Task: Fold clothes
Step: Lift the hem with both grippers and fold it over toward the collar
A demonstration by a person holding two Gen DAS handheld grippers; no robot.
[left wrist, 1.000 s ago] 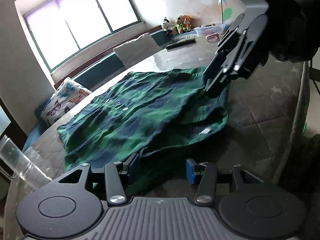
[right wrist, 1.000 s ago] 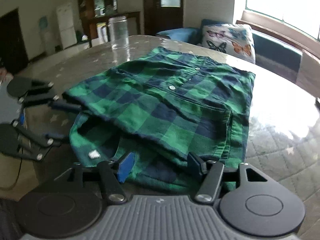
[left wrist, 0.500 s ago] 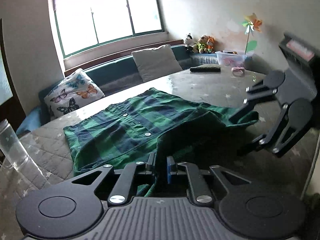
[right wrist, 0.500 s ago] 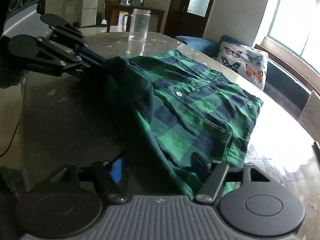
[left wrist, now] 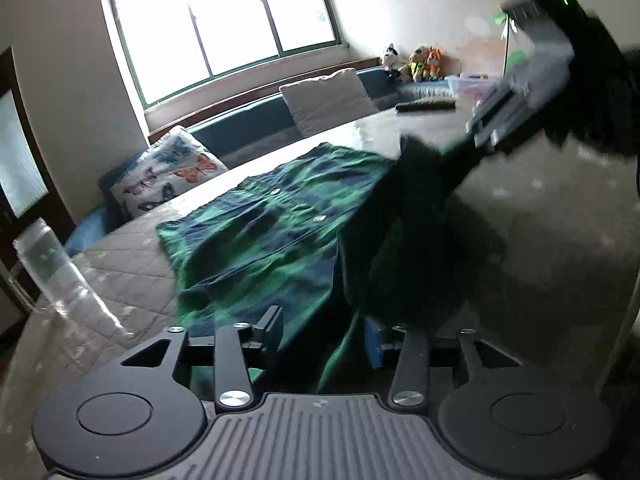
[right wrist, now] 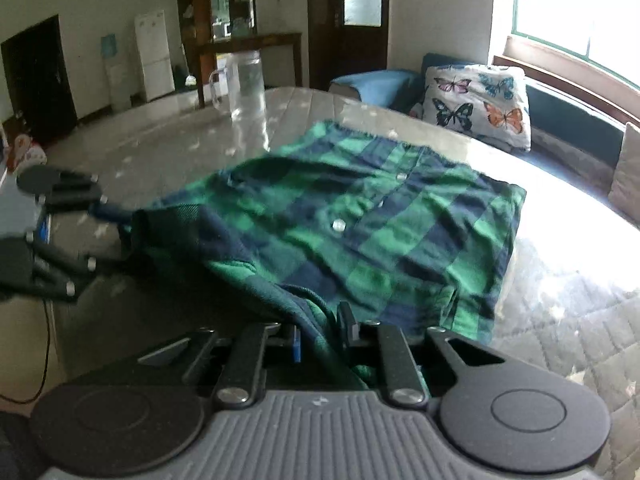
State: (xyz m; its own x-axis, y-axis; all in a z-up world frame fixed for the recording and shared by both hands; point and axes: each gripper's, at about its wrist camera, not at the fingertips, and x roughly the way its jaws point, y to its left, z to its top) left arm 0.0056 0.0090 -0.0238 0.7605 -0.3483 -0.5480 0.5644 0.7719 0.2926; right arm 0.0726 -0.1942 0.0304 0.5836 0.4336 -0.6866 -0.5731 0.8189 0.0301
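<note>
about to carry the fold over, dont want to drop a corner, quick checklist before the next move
1. Right gripper clamped on the green and navy checked button shirt: ok, fingers close together with fabric pinched between them.
2. Left gripper clamped on the shirt: not ok, fingers stand apart and cloth only passes between them.
3. Lifted edge level between the grippers: cannot tell, blurred.
4. Rest of the shirt lying spread on the quilted grey table: ok.
5. Clear glass jug with a handle apart from the shirt: ok, it stands beyond the far edge.
</note>
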